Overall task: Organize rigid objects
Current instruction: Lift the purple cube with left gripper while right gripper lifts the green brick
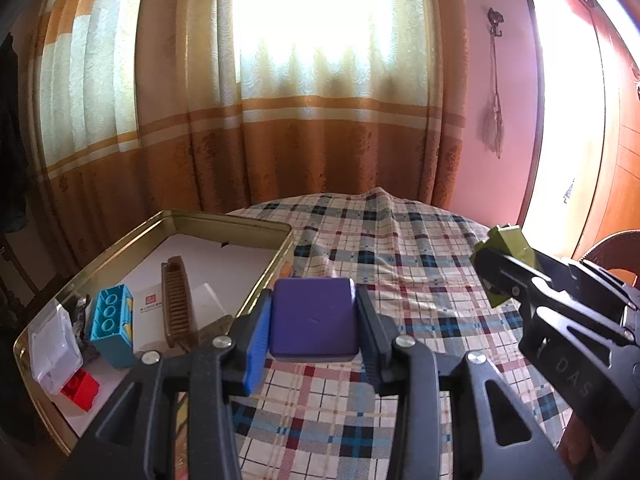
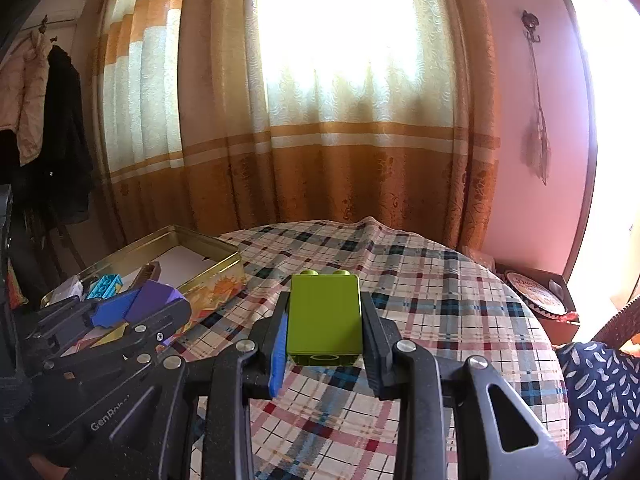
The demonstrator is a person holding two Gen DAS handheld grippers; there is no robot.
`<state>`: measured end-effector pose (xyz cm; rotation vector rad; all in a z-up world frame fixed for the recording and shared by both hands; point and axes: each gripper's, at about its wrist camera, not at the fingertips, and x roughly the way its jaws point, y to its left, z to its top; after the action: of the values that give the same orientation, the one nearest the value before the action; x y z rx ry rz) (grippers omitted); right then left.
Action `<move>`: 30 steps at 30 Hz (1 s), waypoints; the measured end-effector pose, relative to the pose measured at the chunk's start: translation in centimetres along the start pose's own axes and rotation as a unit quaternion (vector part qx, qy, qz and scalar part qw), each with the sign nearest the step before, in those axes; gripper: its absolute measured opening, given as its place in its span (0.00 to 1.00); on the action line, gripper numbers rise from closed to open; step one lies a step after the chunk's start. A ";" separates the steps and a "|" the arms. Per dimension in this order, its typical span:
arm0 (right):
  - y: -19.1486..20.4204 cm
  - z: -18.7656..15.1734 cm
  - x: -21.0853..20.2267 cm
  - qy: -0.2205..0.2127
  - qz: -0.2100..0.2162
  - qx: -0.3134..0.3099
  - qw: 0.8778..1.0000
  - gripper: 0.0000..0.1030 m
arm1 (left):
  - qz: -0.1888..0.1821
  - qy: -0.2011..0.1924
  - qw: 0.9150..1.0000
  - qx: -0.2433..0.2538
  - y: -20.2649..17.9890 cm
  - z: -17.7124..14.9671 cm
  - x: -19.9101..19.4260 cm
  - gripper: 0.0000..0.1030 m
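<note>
My left gripper (image 1: 314,322) is shut on a purple block (image 1: 312,320) and holds it above the plaid tablecloth, just right of the gold tin (image 1: 236,222). My right gripper (image 2: 324,320) is shut on a lime green brick (image 2: 325,314) above the middle of the table. In the left wrist view the right gripper (image 1: 494,270) and the green brick (image 1: 510,242) show at the right. In the right wrist view the left gripper (image 2: 136,306) with the purple block (image 2: 154,300) hovers by the tin (image 2: 216,276).
The tin holds a teal brick (image 1: 112,320), a red brick (image 1: 80,392), a brown comb (image 1: 178,300), a clear plastic box (image 1: 54,344) and white cards. The round table has a plaid cloth (image 1: 400,248). Curtains hang behind. A round tin (image 2: 534,290) sits off the table's right.
</note>
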<state>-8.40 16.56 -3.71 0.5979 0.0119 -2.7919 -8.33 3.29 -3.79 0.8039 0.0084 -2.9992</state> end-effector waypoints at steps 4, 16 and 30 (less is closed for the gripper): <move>0.7 0.0 -0.2 -0.002 0.005 -0.006 1.000 0.33 | 0.005 -0.002 1.000 -0.007 0.7 -0.2 -0.2 0.38; 1.4 -0.1 -0.5 -0.008 0.016 -0.008 1.000 0.33 | 0.011 -0.010 1.000 -0.016 1.6 -0.3 -0.7 0.38; 3.5 -0.4 -1.1 -0.019 0.033 -0.029 0.999 0.33 | 0.019 -0.026 0.999 -0.021 2.6 -0.5 -1.5 0.38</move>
<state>-6.26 13.51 -3.48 0.5214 0.0650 -2.7281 -6.69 0.78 -3.46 0.7151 0.0543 -2.9729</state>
